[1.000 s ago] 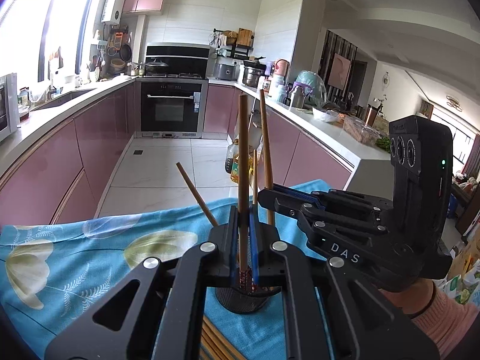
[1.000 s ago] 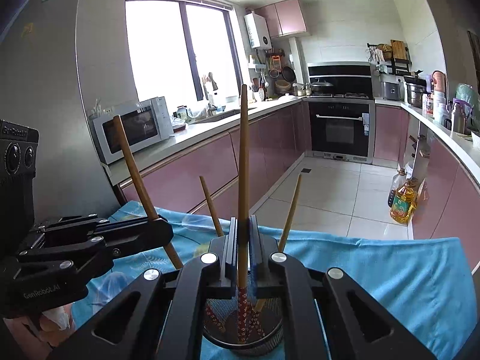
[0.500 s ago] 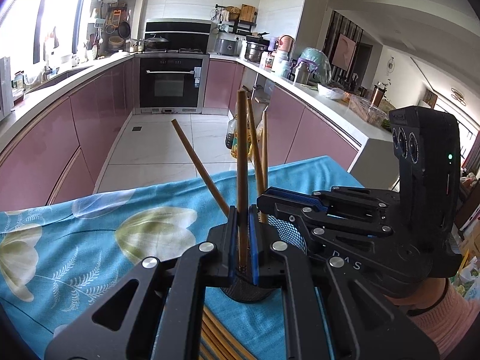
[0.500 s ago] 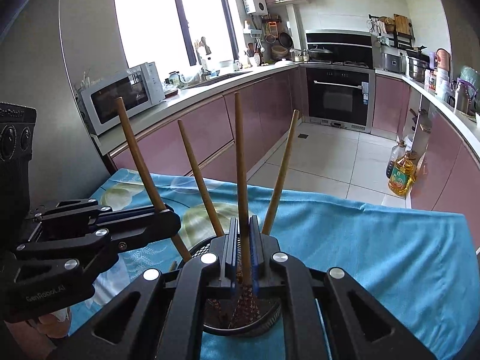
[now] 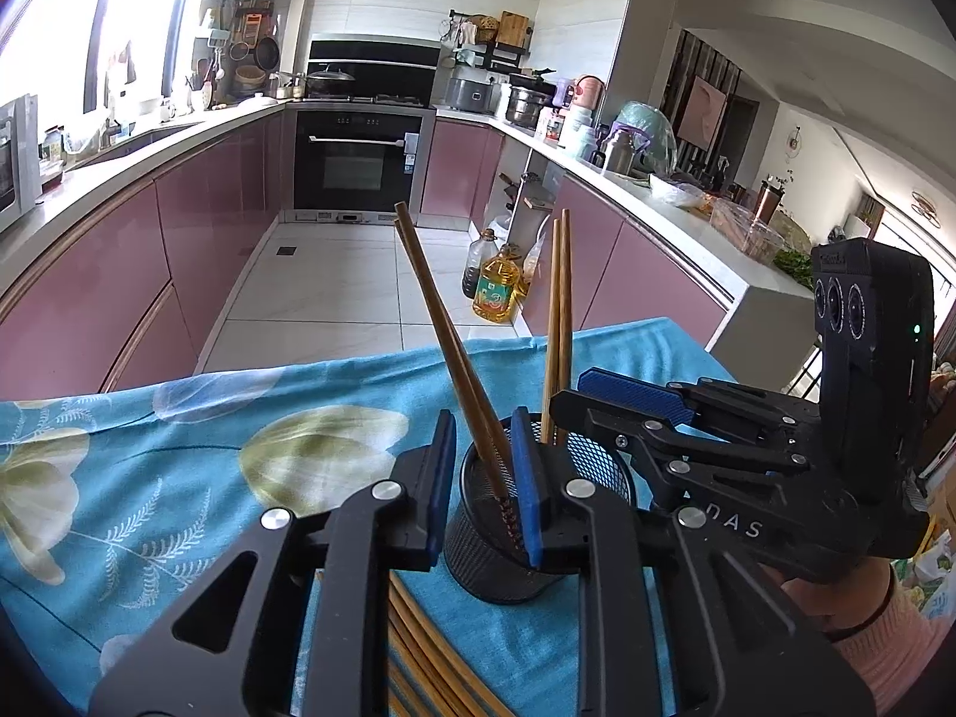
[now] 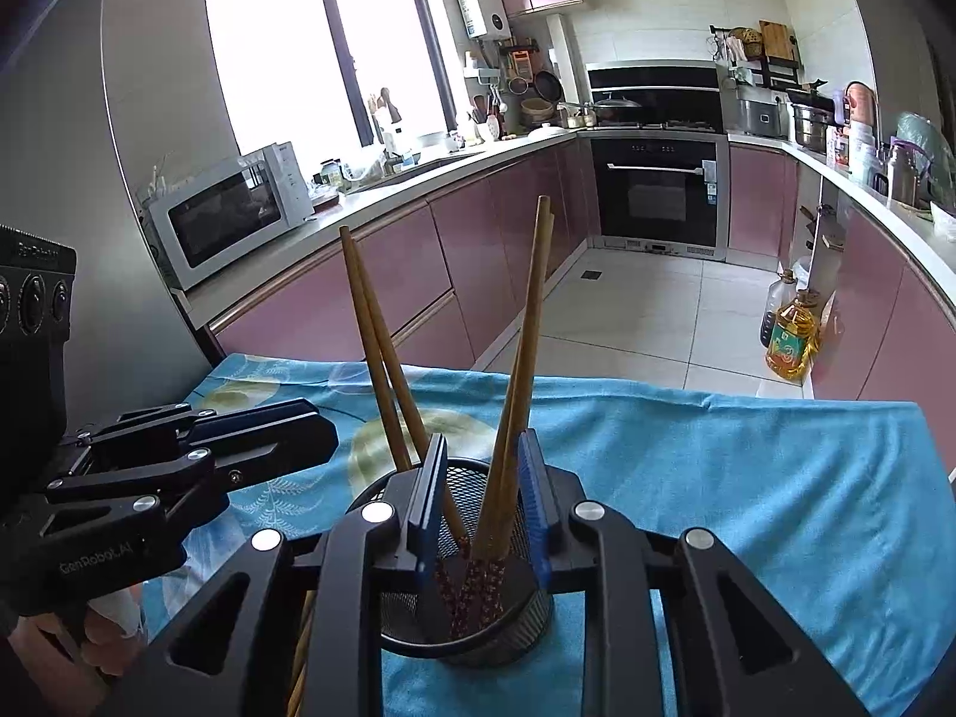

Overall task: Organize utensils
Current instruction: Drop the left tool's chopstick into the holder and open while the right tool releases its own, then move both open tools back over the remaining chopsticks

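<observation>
At the near edge of the table, loose wooden chopsticks [image 5: 418,645] are seen lying flat on the blue flowered cloth [image 5: 179,478], partly hidden under the left gripper [image 5: 481,478]. Just beyond them a black mesh cup [image 5: 478,561] stands upright on the cloth, toward the near middle of the table. The left gripper is held over the cup's near rim with its jaws opening, set narrowly apart; a leaning chopstick pair [image 5: 445,334] passes between the blue pads, and no pad is seen pressing on it. The right gripper [image 6: 481,484] is likewise held over the cup with its jaws opening to a narrow gap; a second chopstick pair [image 6: 526,328] rises between the pads, which are not seen pressing on it. All four sticks are lodged in the cup, patterned tips down, fanned outward. The cloth is draped over the far edge of the table, beyond which a tiled floor and an oil bottle [image 5: 495,290] are seen
</observation>
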`<state>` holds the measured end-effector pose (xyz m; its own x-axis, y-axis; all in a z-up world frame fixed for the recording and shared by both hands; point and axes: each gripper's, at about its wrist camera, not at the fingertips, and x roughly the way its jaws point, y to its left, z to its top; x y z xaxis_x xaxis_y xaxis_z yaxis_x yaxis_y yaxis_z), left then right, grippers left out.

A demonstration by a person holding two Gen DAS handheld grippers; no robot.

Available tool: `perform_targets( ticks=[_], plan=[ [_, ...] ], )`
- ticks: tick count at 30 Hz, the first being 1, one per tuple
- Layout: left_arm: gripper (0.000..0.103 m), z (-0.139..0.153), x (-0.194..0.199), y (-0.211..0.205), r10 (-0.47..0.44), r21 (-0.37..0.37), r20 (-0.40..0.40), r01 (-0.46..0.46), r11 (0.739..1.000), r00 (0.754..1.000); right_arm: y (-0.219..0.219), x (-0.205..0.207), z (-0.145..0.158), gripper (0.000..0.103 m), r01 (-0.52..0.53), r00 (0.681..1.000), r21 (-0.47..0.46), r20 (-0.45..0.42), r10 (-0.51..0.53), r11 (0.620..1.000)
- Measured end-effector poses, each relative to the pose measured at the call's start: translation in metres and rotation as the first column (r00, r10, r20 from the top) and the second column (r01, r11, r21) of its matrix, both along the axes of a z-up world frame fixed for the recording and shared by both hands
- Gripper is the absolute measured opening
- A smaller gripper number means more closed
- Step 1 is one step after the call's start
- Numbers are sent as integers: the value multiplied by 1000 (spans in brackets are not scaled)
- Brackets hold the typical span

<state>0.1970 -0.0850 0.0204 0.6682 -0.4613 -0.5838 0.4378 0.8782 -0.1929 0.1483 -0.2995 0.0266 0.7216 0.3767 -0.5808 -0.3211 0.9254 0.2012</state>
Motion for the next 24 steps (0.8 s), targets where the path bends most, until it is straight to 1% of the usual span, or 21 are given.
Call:
perform_targets(
  ticks=[3,5,6,8,9,11,13,15,18,20,24],
  plan=[
    [24,3,-9,2,1,4,21,-2,1000,1000,-3,-10,5,26,-5,1000,16,27,5,1000],
    [32,5,-17,6,10,11,45,-10,1000,999,-4,-22,11,28,-17,999,25,52,16,1000],
    [33,7,-23,8,11,14,59,-12,1000,998,-3,-30,13,29,-28,997,24,69,27,999],
    [35,7,-34,14,16,21,80,-18,1000,997,0,-47,18,30,-56,993,20,103,54,998],
    [35,6,-40,18,18,26,87,-21,999,996,2,-55,19,33,-76,991,18,114,73,997],
    [38,3,-51,25,32,35,93,-35,999,995,8,-70,16,36,-126,985,8,116,124,992],
    [39,-5,-60,33,48,51,86,-52,997,995,17,-80,7,37,-167,982,-5,88,167,986],
    [40,-17,-68,41,67,67,64,-71,995,996,26,-85,-8,37,-195,980,-12,35,196,981],
    [40,-40,-77,54,82,76,1,-82,994,997,39,-88,-36,37,-219,975,-40,-51,217,975],
    [40,-58,-83,61,93,82,-41,-89,993,995,47,-89,-53,37,-234,967,-42,-110,228,971],
    [40,-92,-91,67,107,109,-114,-95,989,988,56,-91,-74,37,-236,960,-55,-172,223,970]
  ],
)
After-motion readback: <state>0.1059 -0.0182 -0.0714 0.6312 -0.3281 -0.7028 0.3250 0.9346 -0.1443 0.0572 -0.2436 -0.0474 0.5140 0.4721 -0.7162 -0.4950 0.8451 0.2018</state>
